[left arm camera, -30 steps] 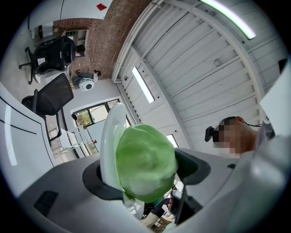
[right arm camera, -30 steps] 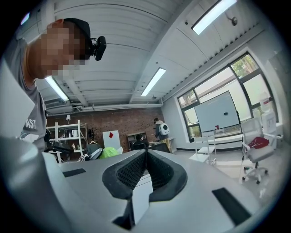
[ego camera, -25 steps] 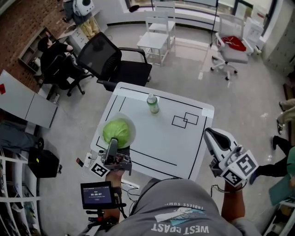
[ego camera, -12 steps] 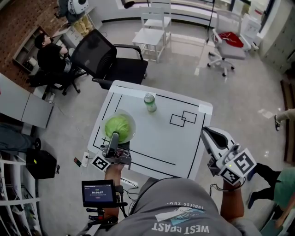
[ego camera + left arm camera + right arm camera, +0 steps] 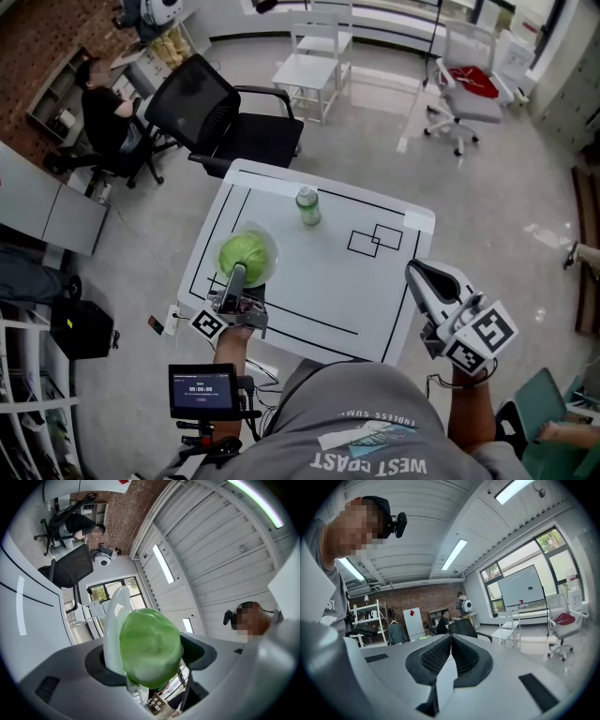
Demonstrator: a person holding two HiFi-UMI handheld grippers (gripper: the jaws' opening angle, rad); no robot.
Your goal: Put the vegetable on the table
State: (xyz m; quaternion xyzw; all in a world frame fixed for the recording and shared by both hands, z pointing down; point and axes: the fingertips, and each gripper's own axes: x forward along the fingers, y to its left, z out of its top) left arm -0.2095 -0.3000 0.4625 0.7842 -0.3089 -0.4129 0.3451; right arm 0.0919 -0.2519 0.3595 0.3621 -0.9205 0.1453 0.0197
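Observation:
A round green cabbage (image 5: 245,253) with a white plate-like rim (image 5: 269,246) against it is over the near-left part of the white table (image 5: 328,291). My left gripper (image 5: 236,273) is shut on the cabbage and points upward. In the left gripper view the cabbage (image 5: 150,646) fills the gap between the dark pads (image 5: 201,652), with the white rim (image 5: 114,625) on its left. Whether it rests on the table I cannot tell. My right gripper (image 5: 413,270) hovers at the table's near-right edge, shut and empty (image 5: 449,644).
A green-and-white bottle (image 5: 307,207) stands at the table's far middle, and two overlapping black rectangles (image 5: 375,241) are drawn to its right. A black office chair (image 5: 220,117) sits beyond the table, with a seated person (image 5: 108,117) further left. A small screen (image 5: 202,391) hangs below my left arm.
The left gripper with the cabbage has edged slightly farther over the table. The right gripper has hardly moved and stays shut.

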